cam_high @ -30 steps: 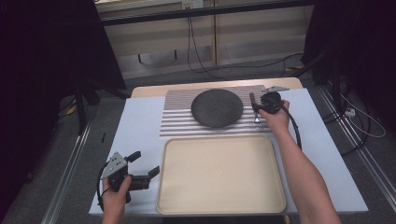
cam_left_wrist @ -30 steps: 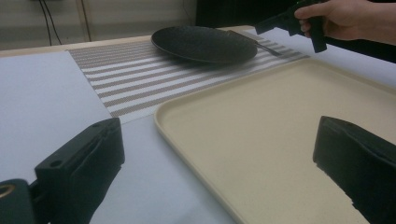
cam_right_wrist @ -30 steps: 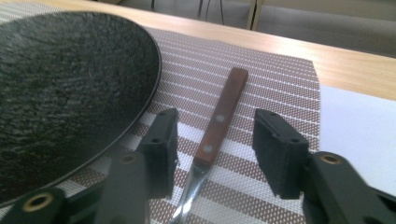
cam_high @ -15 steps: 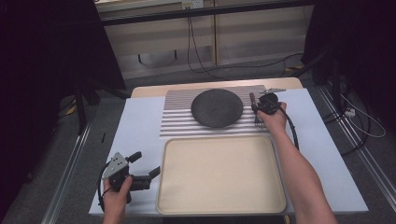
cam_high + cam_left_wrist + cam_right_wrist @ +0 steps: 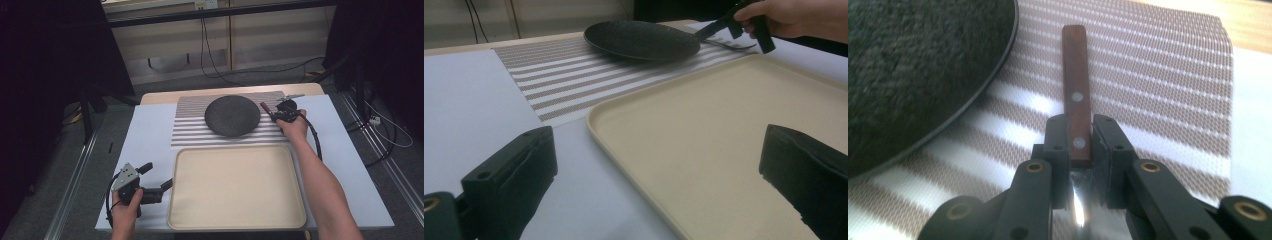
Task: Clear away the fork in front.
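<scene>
White table [image 5: 150, 140] was covered by a striped mat [image 5: 190, 131]; a black plate [image 5: 232, 115] lay beside the right gripper [image 5: 1079, 145], jaws clamped on a wooden-handled utensil [image 5: 1075, 85]. Left gripper [image 5: 156, 181] jaws were held apart by the tray [image 5: 235, 220].

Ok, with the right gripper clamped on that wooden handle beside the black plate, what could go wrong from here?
1. The right gripper grips the wooden-handled utensil near the handle's metal end, so it may pivot or slip when lifted.
2. The handle lies close beside the black plate; a swing could knock its rim.
3. The left gripper is open next to the beige tray, one jaw over its edge; a careless move could shove the tray.
</scene>
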